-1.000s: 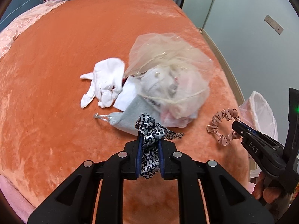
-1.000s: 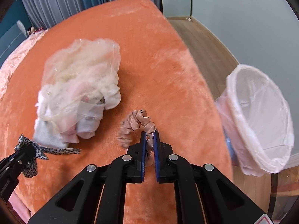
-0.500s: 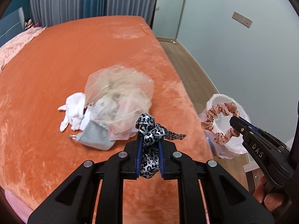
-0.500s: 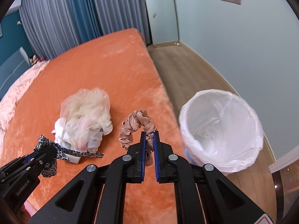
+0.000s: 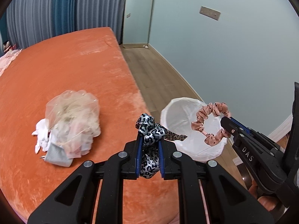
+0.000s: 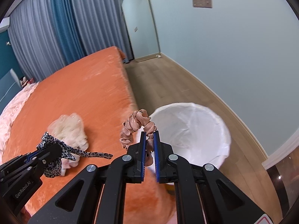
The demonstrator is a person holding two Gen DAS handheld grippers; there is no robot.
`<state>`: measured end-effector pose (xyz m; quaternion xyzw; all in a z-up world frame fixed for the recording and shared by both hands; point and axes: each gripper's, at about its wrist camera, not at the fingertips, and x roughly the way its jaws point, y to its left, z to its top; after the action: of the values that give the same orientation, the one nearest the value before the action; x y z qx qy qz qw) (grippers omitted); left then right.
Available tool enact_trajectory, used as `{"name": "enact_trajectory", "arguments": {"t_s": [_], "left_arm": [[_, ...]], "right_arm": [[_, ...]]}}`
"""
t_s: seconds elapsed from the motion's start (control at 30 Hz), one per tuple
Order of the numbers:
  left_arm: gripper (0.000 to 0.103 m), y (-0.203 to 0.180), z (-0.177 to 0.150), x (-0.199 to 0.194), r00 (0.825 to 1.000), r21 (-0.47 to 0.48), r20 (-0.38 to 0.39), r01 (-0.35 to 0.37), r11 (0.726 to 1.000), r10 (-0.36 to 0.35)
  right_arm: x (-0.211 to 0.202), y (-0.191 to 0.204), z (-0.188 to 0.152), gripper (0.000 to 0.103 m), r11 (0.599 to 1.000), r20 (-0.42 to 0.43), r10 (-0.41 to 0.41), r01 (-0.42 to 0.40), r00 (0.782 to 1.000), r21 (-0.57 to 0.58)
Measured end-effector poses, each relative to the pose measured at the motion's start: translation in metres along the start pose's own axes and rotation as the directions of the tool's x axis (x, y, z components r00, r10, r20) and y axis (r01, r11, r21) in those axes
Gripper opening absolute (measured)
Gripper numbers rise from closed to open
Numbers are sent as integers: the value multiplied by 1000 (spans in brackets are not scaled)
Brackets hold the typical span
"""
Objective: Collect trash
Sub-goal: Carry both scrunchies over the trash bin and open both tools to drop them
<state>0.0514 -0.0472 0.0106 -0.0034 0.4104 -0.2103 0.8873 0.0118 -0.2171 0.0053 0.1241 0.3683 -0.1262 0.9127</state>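
My left gripper (image 5: 150, 140) is shut on a leopard-print scrunchie (image 5: 149, 128) and holds it in the air near the bed's edge; it also shows in the right wrist view (image 6: 50, 156). My right gripper (image 6: 149, 136) is shut on a pink dotted scrunchie (image 6: 134, 125), held above the near rim of a white-lined trash bin (image 6: 194, 130). In the left wrist view the pink scrunchie (image 5: 209, 123) hangs over the bin (image 5: 179, 113). A pile of clear plastic bag, white cloth and grey cloth (image 5: 71, 119) lies on the orange bed (image 5: 65, 69).
The bin stands on the wooden floor (image 6: 168, 78) between the bed's right edge and a pale blue wall (image 6: 233, 46). Grey-blue curtains (image 6: 65, 22) hang behind the bed. A mirror (image 6: 140, 24) leans at the far wall.
Both grippers have lifted off the bed and swung right toward the bin, each still holding its scrunchie. The pink scrunchie now hangs over the bin.
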Motion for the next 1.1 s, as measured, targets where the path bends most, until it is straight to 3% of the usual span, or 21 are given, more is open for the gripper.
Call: {"name": "enact_trajectory", "arguments": {"t_s": [0.33,0.8,0.93,1.0,1.03,1.1], "left_arm": [[14,-51,23,29,996,51,-4,85,995,-85],[18,-104,48,71,990,127,-15,144,981,-144],[31,-110,52,77,989,124,-11,149,981,-148],[56,-109,54,79,991,117,1,131,984,-132],[61,-110,54,78,992,112,8,122,986,-124],[63,-109,56,76,993,103,22,116,988,-119]], "right_arm": [[5,-53,11,8,998,9,-60,60,998,34],[31,-81,25,12,994,-9,-91,91,996,61],[34,-80,27,15,993,0,-100,100,995,55],[36,-80,28,18,993,0,-106,105,994,56],[36,-80,27,20,993,1,-105,105,994,58],[36,-79,27,21,992,1,-107,107,994,63]]}}
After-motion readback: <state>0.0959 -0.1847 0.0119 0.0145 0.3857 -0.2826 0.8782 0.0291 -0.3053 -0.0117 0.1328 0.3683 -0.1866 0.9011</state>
